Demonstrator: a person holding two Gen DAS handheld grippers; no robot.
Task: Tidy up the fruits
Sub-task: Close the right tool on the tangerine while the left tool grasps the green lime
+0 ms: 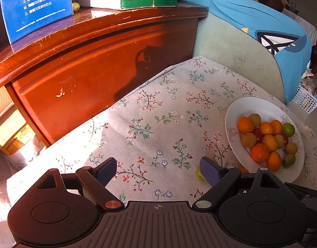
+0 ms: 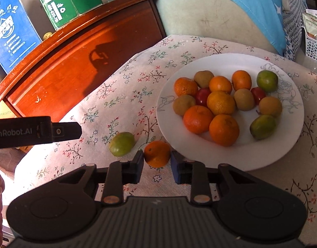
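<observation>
Pickup step: right gripper (image 2: 156,161), jaws apart either side of orange (image 2: 157,153) just beside plate (image 2: 226,163), needs closing then lifting onto plate; green fruit (image 2: 122,143) farther from plate; left gripper (image 1: 158,170) jaws apart, empty

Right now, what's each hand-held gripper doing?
Left hand-held gripper: open, holding nothing.
Right hand-held gripper: around the orange on the tablecloth; grip cannot be told.

Fruit count from my two grippers

On my white plate (image 2: 230,157) I count six oranges (image 2: 221,102), four brownish kiwis (image 2: 244,99), two red fruits (image 2: 203,96), two green (image 2: 267,81); off it, one orange (image 2: 157,153), one green fruit (image 2: 121,144).
</observation>
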